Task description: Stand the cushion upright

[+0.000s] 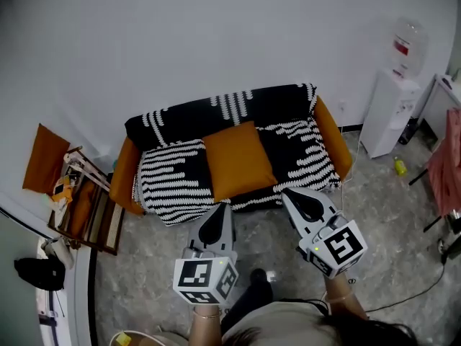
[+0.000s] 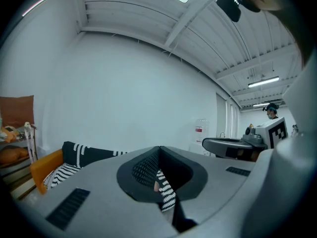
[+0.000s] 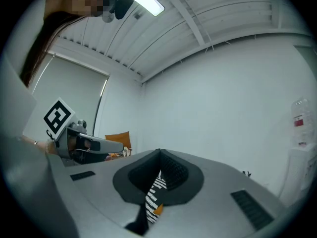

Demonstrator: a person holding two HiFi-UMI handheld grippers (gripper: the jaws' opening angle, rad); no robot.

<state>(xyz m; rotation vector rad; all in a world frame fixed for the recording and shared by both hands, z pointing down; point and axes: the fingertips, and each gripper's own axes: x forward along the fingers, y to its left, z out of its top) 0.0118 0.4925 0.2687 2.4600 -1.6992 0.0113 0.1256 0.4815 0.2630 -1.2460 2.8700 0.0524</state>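
Gray speckled floor (image 1: 144, 280) spreads wide before the sofa (image 1: 124, 171) with its knitted striped blanket (image 1: 173, 182). A square, soft orange cushion (image 1: 238, 161) sits mid-seat. The left gripper (image 1: 222, 209) and right gripper (image 1: 292, 195), both pinched closed and empty, hover near the sofa's front edge.

Cushion (image 1: 239, 161) mid-frame looks like plain matt orange cloth with a smooth weave. The throw (image 1: 173, 179) over the sofa is a chunky black-and-white knit, pretty rough looking. Left gripper (image 1: 220, 209) and right gripper (image 1: 288, 193) are both matt grey plastic, with black dotted-texture pads (image 2: 143, 170) inside the tips. Floor (image 1: 144, 280) is grey mottled stone or tile with a slight sheen. Rack (image 1: 94, 215) at the left edge looks like varnished wood. Water dispenser (image 1: 389, 110) at upper right is smooth white plastic.
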